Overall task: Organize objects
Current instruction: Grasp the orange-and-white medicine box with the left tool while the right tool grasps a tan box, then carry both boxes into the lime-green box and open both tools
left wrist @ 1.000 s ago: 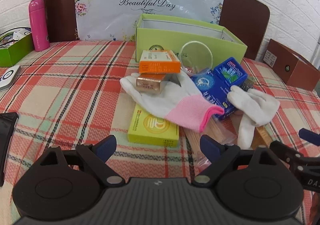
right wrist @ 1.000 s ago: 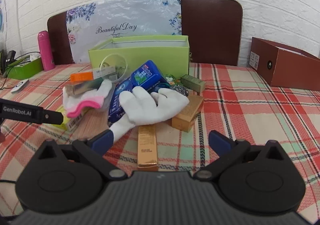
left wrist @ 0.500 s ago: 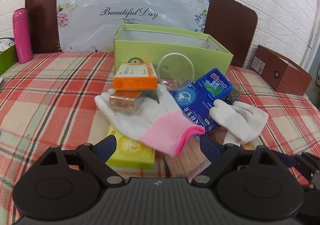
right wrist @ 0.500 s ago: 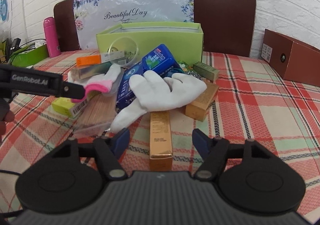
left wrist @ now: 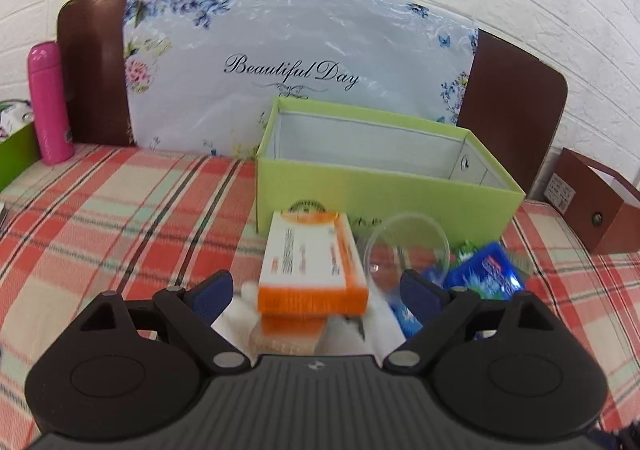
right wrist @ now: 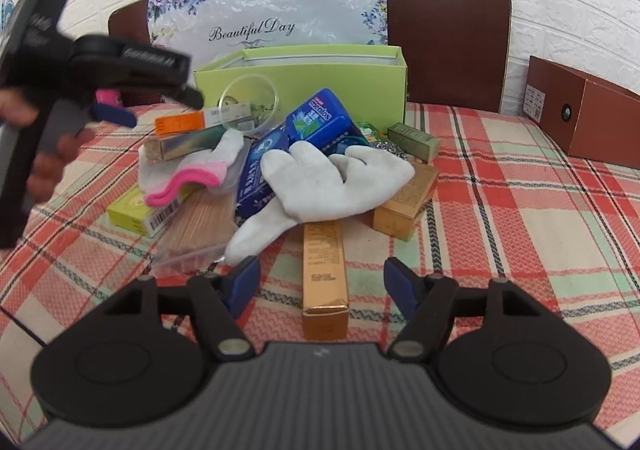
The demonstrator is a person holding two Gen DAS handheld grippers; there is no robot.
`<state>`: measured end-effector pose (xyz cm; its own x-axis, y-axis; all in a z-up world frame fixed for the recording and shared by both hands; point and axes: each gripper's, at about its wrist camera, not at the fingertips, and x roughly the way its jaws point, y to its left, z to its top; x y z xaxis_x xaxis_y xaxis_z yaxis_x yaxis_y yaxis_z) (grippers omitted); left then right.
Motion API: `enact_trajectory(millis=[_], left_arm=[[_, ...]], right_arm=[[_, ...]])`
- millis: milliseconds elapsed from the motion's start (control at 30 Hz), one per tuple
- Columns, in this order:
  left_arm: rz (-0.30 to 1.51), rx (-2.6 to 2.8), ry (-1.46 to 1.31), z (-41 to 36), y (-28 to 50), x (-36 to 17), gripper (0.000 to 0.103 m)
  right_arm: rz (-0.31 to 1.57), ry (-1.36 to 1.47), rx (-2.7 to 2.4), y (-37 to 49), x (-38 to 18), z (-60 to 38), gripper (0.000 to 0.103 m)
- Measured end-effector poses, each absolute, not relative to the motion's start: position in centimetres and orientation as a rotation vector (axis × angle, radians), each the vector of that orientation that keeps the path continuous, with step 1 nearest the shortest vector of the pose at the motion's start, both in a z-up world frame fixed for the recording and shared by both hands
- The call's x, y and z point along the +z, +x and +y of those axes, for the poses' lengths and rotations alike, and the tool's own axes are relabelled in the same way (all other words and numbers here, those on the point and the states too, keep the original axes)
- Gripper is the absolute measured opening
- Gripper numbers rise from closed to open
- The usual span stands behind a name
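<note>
Both jaws stand open: left gripper (left wrist: 316, 292) straddles the orange box (left wrist: 310, 266) atop the pile, right gripper (right wrist: 318, 282) brackets the gold box (right wrist: 323, 274). Next, probably close, lift, carry to the green box (left wrist: 384, 186).

Your left tool (left wrist: 316, 288) has its tips spread wide w/ the orange box (left wrist: 311, 264) dead ahead between them, stacked on a copper-coloured box; clear plastic cup (left wrist: 408, 248) crowds the right tip. Green open-top box (left wrist: 384, 186) walls off the way behind. Free plaid counter (left wrist: 120, 218) lies to your left, up to the pink bottle (left wrist: 49, 103).

Right tool (right wrist: 320, 284) is spread too; the gold box (right wrist: 324, 274) lies lengthwise in the gap, white glove (right wrist: 332, 182) and pile blocking beyond. Open counter runs to your right, toward the brown box (right wrist: 584, 114).
</note>
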<state>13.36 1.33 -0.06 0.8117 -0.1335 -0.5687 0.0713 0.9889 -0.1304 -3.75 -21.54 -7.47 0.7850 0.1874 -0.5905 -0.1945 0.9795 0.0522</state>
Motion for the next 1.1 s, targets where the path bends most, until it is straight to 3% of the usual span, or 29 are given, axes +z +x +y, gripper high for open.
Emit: enact_trajectory(millis=[67,100,167,233,300,567,633,700,1100], left_arm=[[0.642,-0.129,-0.082,1.0,14.7,-0.3,0.090],[0.675,-0.142,-0.083,1.0,15.2,-0.6,0.070],[0.706,-0.169,-0.103,1.5,15.4,-1.1,0.069],[0.701,-0.186,-0.108,2.1,14.4,-0.9,0.069],[0.692,-0.223,-0.120,2.8,12.5,-0.1,0.069],[0.723,-0.314,-0.006,4.1,1.7,-0.8,0.070],[0.738,-0.293,0.027,4.0,0.6,-2.1,0.074],[0.755,-0.272,0.053,3.6,0.7,-3.2,0.080],[0.792,-0.201,0.019,3.1,3.7,-4.6,0.076]], right_arm=[[0.635,-0.012,0.208,-3.7,-7.4,-21.4,0.068],[0.636,-0.012,0.211,-3.6,-7.4,-21.4,0.068],[0.636,-0.014,0.216,-3.6,-7.3,-21.3,0.063],[0.642,-0.014,0.228,-3.6,-7.3,-21.3,0.037],[0.651,-0.011,0.233,-3.6,-7.4,-21.4,0.024],[0.678,0.020,0.288,-4.4,-7.1,-22.7,0.023],[0.682,0.017,0.285,-4.4,-7.2,-22.6,0.025],[0.683,0.012,0.276,-4.2,-7.3,-22.4,0.027],[0.718,0.019,0.268,-2.6,-8.2,-21.6,0.032]])
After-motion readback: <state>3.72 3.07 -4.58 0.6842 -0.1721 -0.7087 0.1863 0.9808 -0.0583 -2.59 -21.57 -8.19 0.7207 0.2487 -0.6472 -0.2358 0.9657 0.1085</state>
